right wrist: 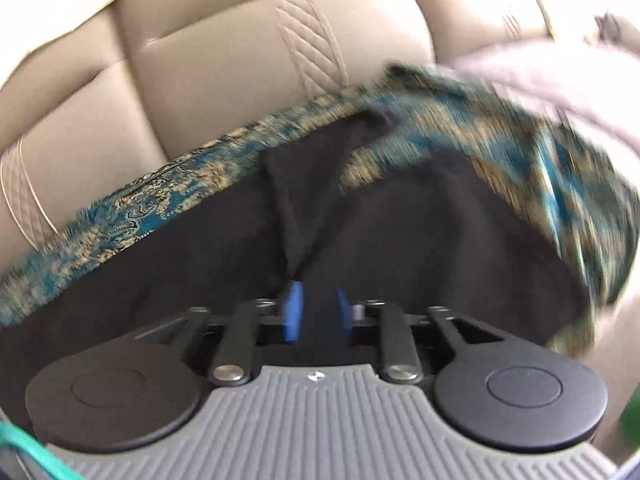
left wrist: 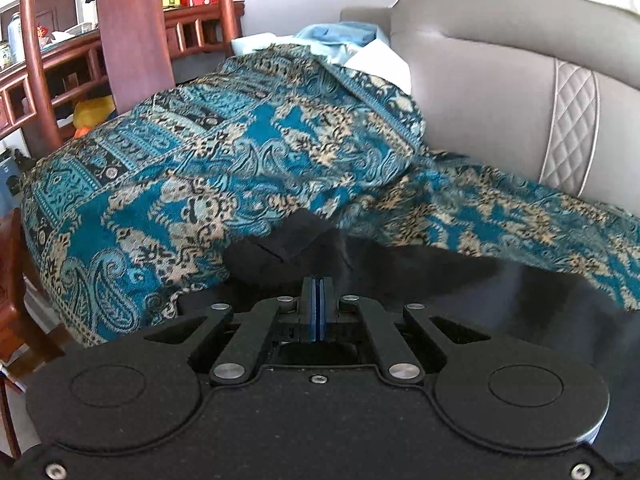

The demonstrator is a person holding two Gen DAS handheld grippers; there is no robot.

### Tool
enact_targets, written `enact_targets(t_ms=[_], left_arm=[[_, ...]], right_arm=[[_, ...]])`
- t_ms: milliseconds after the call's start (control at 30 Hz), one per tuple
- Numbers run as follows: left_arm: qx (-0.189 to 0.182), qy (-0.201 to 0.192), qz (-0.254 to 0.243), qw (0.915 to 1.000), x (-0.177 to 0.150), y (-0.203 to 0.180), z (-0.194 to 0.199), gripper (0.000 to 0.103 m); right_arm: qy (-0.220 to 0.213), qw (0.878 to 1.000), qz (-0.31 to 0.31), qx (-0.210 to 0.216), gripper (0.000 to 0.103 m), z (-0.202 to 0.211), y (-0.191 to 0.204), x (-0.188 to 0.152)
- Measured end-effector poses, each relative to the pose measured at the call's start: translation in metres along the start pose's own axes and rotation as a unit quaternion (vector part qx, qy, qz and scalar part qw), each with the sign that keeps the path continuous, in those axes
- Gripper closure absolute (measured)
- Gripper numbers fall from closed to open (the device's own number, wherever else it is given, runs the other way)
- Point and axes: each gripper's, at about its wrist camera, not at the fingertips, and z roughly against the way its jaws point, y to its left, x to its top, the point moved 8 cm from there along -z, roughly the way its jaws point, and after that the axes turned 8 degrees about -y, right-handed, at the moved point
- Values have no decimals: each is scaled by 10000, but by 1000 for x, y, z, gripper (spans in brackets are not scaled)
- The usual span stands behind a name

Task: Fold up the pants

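The left gripper (left wrist: 316, 284) has its blue pads pressed together, pinching the black pants (left wrist: 460, 292) that spread ahead over the patterned throw (left wrist: 200, 160); only this view shows a wooden chair (left wrist: 132, 32). The right gripper (right wrist: 318, 300) stands spread, pants under it, pads not pressing; its blurred view shows only the sofa back (right wrist: 224, 60).

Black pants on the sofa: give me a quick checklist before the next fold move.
1. Left gripper shut: ok, its blue fingers stand pressed together.
2. Left gripper holding the black pants: cannot tell, no cloth is plainly visible between the pads.
3. Right gripper released: ok, its fingers stand apart, though a tip of cloth still hangs by the left pad.
4. Pants lying flat: not ok, a flap sticks up and the cloth is creased.
5. Patterned blue throw smooth beneath: not ok, it is bunched up behind the pants.
6. Right view sharp: not ok, blurred.
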Motion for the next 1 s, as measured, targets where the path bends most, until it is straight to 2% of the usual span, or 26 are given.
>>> enact_targets(t_ms=[100,200,267,400,500,533,567,600,700,800,1000], left_arm=[[49,18,-37,10000,-1,-1,-4,101],[65,-10,-124,9999,0,-2,-8,101],[81,-16,-194,9998,1,-3,-11,101],[68,37,-198,9998,0,-4,-18,101],[48,59,-189,9998,0,-5,-23,101],[38,61,-196,9998,1,-6,-24,101],[27,56,-205,9998,1,-8,-25,101],[21,49,-217,9997,2,-8,-26,101],[8,7,-240,9997,4,-10,-29,101],[-18,-45,-265,9996,7,-10,-29,101],[-16,-99,-233,9997,14,-3,-28,101]], right_arm=[[-148,9980,609,36,46,-33,30,24],[-65,9962,860,-111,42,-84,54,48],[-22,9949,976,-255,35,-116,64,60],[191,9938,988,-478,34,-173,71,76],[272,9930,860,-769,32,-198,63,80],[267,9918,923,-839,52,-203,61,82],[290,9910,1007,-832,83,-206,60,83],[344,9918,996,-730,94,-207,60,85],[464,9937,780,-657,96,-198,47,93],[222,9919,785,-969,96,-177,25,103],[-126,9911,214,-1305,97,-107,-51,118]])
